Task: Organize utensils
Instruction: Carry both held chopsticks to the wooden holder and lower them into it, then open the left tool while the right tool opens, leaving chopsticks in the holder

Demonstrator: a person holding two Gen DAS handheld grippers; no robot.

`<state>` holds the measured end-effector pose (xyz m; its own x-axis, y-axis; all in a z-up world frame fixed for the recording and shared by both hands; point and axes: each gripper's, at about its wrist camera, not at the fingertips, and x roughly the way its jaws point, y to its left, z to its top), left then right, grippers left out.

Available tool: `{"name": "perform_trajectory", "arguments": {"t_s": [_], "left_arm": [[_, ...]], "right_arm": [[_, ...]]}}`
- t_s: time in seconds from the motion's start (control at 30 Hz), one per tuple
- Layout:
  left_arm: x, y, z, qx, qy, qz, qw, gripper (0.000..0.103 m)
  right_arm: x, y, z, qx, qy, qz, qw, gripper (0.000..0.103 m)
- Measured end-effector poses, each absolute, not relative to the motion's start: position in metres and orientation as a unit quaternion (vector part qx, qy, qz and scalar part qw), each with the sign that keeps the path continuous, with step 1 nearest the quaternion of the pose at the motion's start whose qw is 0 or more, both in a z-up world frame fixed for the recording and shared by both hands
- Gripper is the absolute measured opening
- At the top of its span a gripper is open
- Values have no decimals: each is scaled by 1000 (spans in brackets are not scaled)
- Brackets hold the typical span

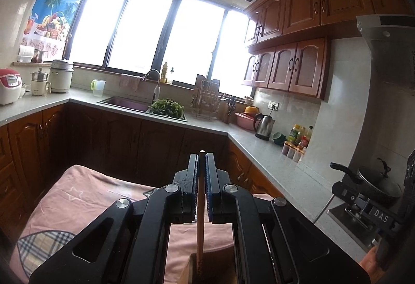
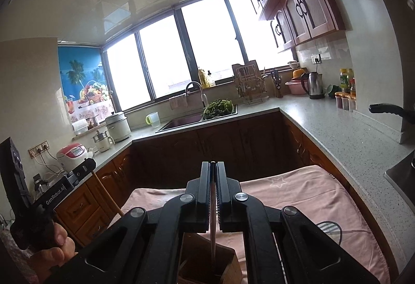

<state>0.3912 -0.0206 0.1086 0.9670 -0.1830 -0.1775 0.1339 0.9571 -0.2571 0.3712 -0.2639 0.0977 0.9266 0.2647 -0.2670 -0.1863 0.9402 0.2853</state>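
My left gripper point(image 1: 201, 158) is shut on a brown wooden chopstick point(image 1: 200, 219) that stands upright between the pads; its lower end dips into a wooden utensil holder point(image 1: 190, 267) at the bottom edge. My right gripper point(image 2: 213, 166) is shut on a thin metal utensil point(image 2: 212, 237), also upright, with its lower end inside the wooden utensil holder point(image 2: 228, 267). The holder stands on a pink cloth point(image 1: 77, 201), which also shows in the right wrist view point(image 2: 298, 196). The left gripper body point(image 2: 62, 186) with its chopstick shows at the left of the right wrist view.
An L-shaped grey counter point(image 1: 272, 157) runs around the kitchen with a sink point(image 1: 124, 102), greens point(image 1: 167, 107), a kettle point(image 1: 264, 126), bottles point(image 1: 299, 135) and a rice cooker point(image 1: 9, 85). A black pan point(image 1: 376, 183) sits at the right. Dark cabinets point(image 2: 207, 144) stand beyond the cloth.
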Motion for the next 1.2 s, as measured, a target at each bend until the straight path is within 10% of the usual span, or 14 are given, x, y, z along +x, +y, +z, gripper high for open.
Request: {"name": "perform_trajectory", "arguments": {"t_s": [1.03, 1.13, 1.2], "left_arm": [[422, -36, 33, -102, 179, -76, 975, 8], [421, -33, 33, -105, 189, -75, 973, 38], [415, -30, 35, -108, 185, -65, 975, 61]], "right_arm": [[396, -267, 22, 155, 204, 99, 961, 9], [395, -272, 22, 165, 207, 98, 959, 16], [391, -277, 23, 174, 206, 96, 958, 42]]}}
